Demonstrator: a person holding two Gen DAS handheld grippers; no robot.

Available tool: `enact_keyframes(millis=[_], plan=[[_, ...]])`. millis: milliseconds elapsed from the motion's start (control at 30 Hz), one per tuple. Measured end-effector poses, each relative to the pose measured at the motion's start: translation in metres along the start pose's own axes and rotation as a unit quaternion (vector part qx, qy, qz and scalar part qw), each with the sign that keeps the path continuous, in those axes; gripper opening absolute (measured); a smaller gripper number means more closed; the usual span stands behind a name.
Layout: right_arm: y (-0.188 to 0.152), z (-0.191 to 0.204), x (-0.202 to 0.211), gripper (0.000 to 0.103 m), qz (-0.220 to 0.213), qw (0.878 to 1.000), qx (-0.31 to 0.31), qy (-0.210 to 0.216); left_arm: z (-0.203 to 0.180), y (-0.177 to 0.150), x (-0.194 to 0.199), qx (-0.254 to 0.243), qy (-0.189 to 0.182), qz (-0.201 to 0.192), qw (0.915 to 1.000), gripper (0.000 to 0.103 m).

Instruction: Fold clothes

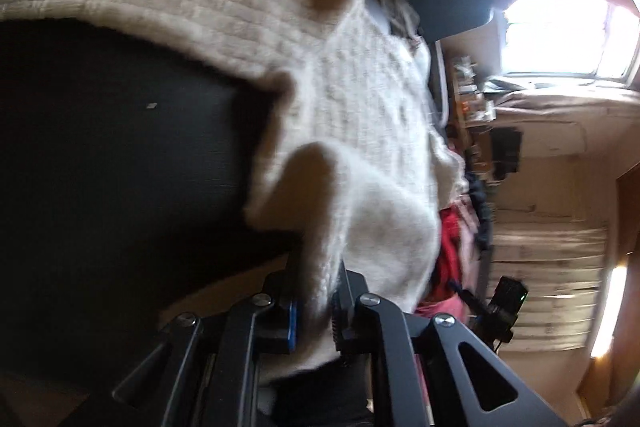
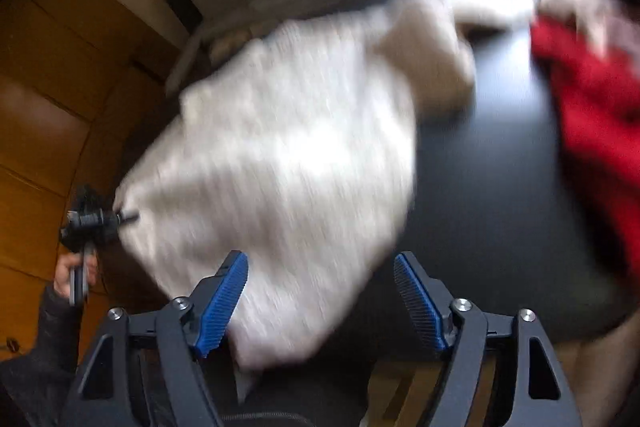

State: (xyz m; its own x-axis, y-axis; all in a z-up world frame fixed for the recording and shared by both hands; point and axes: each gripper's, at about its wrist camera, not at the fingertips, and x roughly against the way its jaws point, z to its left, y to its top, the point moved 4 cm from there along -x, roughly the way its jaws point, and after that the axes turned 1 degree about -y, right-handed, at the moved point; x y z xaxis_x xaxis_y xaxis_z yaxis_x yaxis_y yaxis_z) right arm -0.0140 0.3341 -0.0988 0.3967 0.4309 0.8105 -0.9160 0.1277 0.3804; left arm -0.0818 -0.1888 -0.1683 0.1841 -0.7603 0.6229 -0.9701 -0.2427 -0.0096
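Taking the cream knit sweater [image 1: 352,115] as the landmark: in the left wrist view, the dark tabletop [image 1: 120,155] lies to its left, partly covered by the sweater's far end, which lies spread across the upper left. From there the knit rises in a loose, folded sweep toward the camera, and its near edge runs down into the left claw [image 1: 316,311], which is clenched on that fabric, the blue pad [image 1: 293,323] pressed against the wool. Right of the sweater a red garment [image 1: 450,247] shows past its edge, and further right a bright window [image 1: 564,35] above a cluttered room.

In the right wrist view, much blurred, the left claw [image 2: 128,215] appears at the sweater's [image 2: 280,155] left corner, gripping it, with the person's hand [image 2: 76,277] below on the handle. The sweater hangs lifted in the middle, its lower edge just beyond the right claw [image 2: 320,303], whose blue-padded fingers [image 2: 222,307] stand spread wide and hold nothing. Right of the sweater is bare tabletop [image 2: 492,187], then the red garment [image 2: 596,123] heaped at the far right.
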Motion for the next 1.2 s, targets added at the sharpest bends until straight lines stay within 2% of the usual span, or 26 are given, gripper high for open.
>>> enact_keyframes(millis=[67,200,233,267,300,367,433,533,667,767,833,933,1033,1133,1200], plan=[[-0.010,-0.001,-0.013,0.069,-0.005,1.000,-0.009,0.008,0.002,-0.004,-0.003,-0.011,0.006,0.009,0.9999,0.011],[-0.031,-0.003,-0.039,0.069,-0.014,0.999,-0.027,0.025,-0.003,-0.017,-0.007,-0.026,0.002,0.021,0.9994,0.011],[-0.036,-0.004,-0.046,0.060,-0.016,0.999,-0.031,0.029,-0.004,-0.020,-0.007,-0.027,-0.007,0.023,0.9994,0.011],[-0.041,-0.004,-0.052,0.044,-0.018,0.999,-0.036,0.034,-0.006,-0.022,-0.006,-0.025,-0.021,0.023,0.9992,0.011],[-0.046,-0.005,-0.059,0.038,-0.021,0.998,-0.040,0.038,-0.009,-0.024,-0.005,-0.026,-0.033,0.022,0.9989,0.011],[-0.052,-0.003,-0.071,0.010,-0.018,0.998,-0.048,0.047,-0.015,-0.028,-0.002,-0.030,-0.056,0.020,0.9978,0.011],[-0.044,0.007,-0.074,0.009,-0.005,0.999,-0.035,0.035,-0.026,-0.032,0.003,-0.046,-0.066,0.018,0.9966,0.012],[-0.033,0.024,-0.044,0.009,-0.014,1.000,0.026,-0.006,-0.044,-0.046,0.011,-0.088,-0.066,0.020,0.9937,0.013],[-0.023,0.015,-0.012,0.009,-0.009,0.990,0.078,-0.120,-0.033,-0.076,-0.011,-0.116,-0.012,0.060,0.9914,0.013],[-0.024,0.002,-0.024,0.011,0.026,0.984,0.086,-0.151,-0.013,-0.094,-0.031,-0.103,0.003,0.084,0.9912,0.016],[-0.023,-0.006,-0.033,0.015,0.047,0.982,0.080,-0.165,-0.005,-0.098,-0.031,-0.094,0.009,0.079,0.9924,0.018],[-0.016,-0.011,-0.032,0.021,0.050,0.982,0.055,-0.172,-0.008,-0.095,-0.007,-0.109,0.005,0.055,0.9925,0.019],[0.001,0.001,-0.023,0.022,0.016,0.972,0.086,-0.217,-0.020,-0.073,0.020,-0.126,-0.006,-0.009,0.9920,0.020],[0.029,0.027,-0.031,0.023,-0.012,0.976,0.110,-0.189,-0.042,-0.032,0.030,-0.161,0.003,-0.084,0.9834,0.020],[0.048,0.044,-0.037,0.025,-0.031,0.977,0.126,-0.170,-0.059,0.000,0.022,-0.186,0.018,-0.118,0.9753,0.020]])
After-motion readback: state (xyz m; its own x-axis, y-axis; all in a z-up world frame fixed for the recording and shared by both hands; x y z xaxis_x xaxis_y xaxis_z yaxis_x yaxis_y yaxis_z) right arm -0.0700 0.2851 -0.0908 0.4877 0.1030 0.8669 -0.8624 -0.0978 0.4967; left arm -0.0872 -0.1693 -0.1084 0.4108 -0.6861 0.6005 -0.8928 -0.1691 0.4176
